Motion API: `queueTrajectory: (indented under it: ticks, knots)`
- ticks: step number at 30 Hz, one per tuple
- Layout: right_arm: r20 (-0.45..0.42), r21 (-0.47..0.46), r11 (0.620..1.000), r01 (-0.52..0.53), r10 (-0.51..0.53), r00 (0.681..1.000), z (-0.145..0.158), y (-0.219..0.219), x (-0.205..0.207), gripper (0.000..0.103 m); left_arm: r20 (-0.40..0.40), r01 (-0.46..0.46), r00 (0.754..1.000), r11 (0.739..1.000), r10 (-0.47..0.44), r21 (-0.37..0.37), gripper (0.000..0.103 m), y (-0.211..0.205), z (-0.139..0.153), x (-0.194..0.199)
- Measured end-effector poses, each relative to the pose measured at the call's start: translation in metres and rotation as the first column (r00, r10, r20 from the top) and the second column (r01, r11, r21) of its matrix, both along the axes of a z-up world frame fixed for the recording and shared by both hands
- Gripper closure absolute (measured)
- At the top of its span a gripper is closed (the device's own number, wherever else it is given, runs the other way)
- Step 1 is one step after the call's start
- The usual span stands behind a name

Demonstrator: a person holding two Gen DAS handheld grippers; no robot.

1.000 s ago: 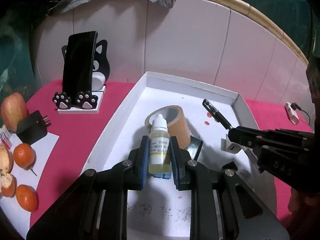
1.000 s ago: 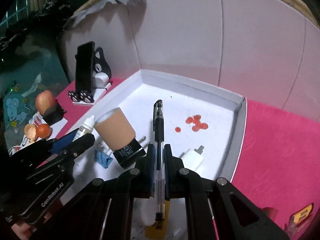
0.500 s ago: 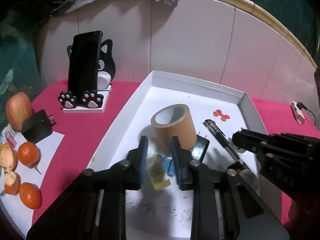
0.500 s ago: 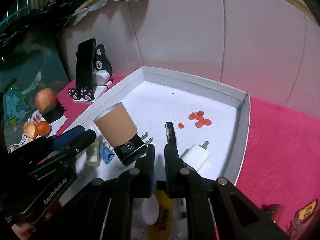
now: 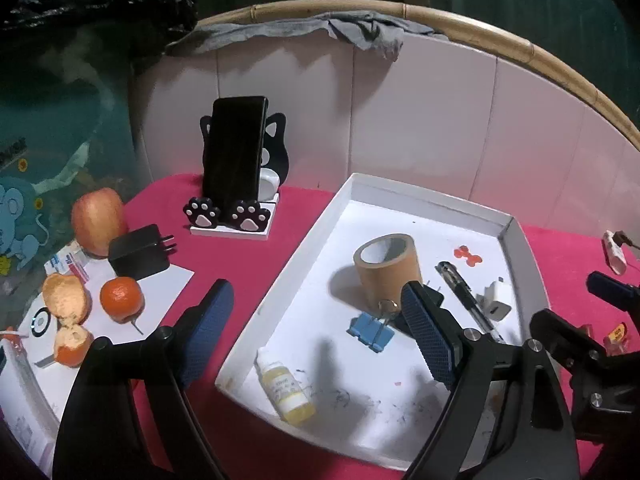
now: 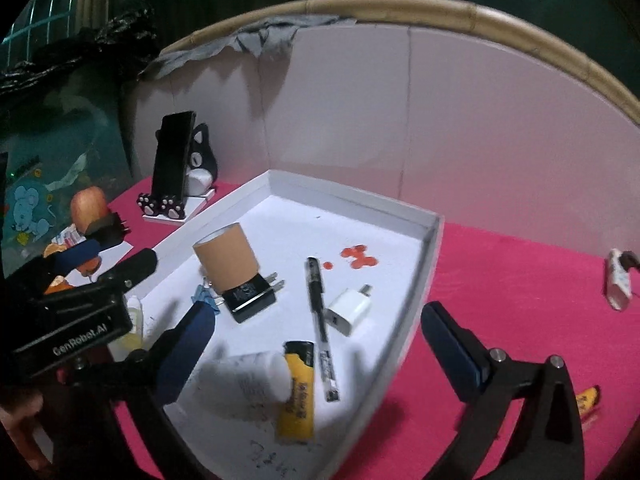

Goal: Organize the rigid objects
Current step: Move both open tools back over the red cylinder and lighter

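Observation:
A white tray [image 5: 304, 256] [image 6: 430, 264] on the pink cloth holds a small yellow dropper bottle [image 5: 285, 388] lying near its front left corner, a brown tape roll [image 5: 390, 270] [image 6: 226, 258], a black pen [image 5: 466, 294] [image 6: 320, 316], a blue binder clip [image 5: 370, 330], a white charger [image 6: 350, 308], a black plug [image 6: 250, 294], a yellow lighter [image 6: 298, 392] and a white bottle [image 6: 250, 376]. My left gripper [image 5: 316, 336] is wide open and empty above the tray's left edge. My right gripper [image 6: 320, 352] is wide open and empty above the tray's front.
Left of the tray stand a phone on a cat-shaped holder [image 5: 238, 172], a black adapter [image 5: 138, 252], an apple [image 5: 98, 220] and oranges [image 5: 120, 300] on paper. A white item [image 6: 618, 280] and a small yellow item [image 6: 586, 398] lie on the cloth at right. A tiled wall stands behind.
My left gripper let go of the dropper bottle, which now lies in the tray. My right gripper let go of the pen, now lying in the tray. Both opened wide and drew back.

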State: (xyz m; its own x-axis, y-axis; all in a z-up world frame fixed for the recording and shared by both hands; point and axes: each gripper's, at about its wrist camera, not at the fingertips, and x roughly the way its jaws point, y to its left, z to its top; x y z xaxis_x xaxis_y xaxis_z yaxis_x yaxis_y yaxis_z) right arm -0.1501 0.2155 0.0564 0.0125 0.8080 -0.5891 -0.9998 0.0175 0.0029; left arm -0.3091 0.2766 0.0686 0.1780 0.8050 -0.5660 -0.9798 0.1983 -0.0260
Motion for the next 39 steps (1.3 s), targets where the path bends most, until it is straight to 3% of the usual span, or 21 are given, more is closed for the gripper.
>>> queueTrajectory:
  ticks: [13, 19, 24, 30, 33, 39]
  knots:
    - [-0.035, 0.075, 0.993, 0.086, -0.084, 0.996, 0.021, -0.053, 0.038, 0.0, -0.025, 0.059, 0.998, 0.998, -0.058, 0.035, 0.017, -0.031, 0.02, 0.025]
    - [-0.068, 0.121, 0.969, 0.215, -0.208, 0.976, 0.032, -0.09, 0.092, 0.0, 0.004, 0.112, 0.994, 0.992, -0.112, 0.058, 0.017, -0.046, 0.031, 0.039]
    - [-0.098, 0.131, 0.93, 0.344, -0.333, 0.938, 0.03, -0.125, 0.149, 0.0, 0.004, 0.204, 0.979, 0.977, -0.205, 0.055, 0.017, -0.061, 0.031, 0.069]
    - [-0.139, 0.068, 0.881, 0.469, -0.457, 0.879, 0.008, -0.148, 0.207, 0.0, 0.004, 0.368, 0.93, 0.93, -0.368, -0.02, 0.017, -0.079, 0.016, 0.122]
    - [-0.15, 0.022, 0.872, 0.488, -0.48, 0.864, -0.007, -0.152, 0.222, 0.0, 0.017, 0.429, 0.903, 0.901, -0.429, -0.074, 0.017, -0.084, 0.007, 0.146]
    - [-0.116, -0.074, 0.914, 0.4, -0.406, 0.906, -0.038, -0.146, 0.216, 0.0, 0.0, 0.512, 0.855, 0.843, -0.519, -0.163, 0.017, -0.085, -0.006, 0.198]
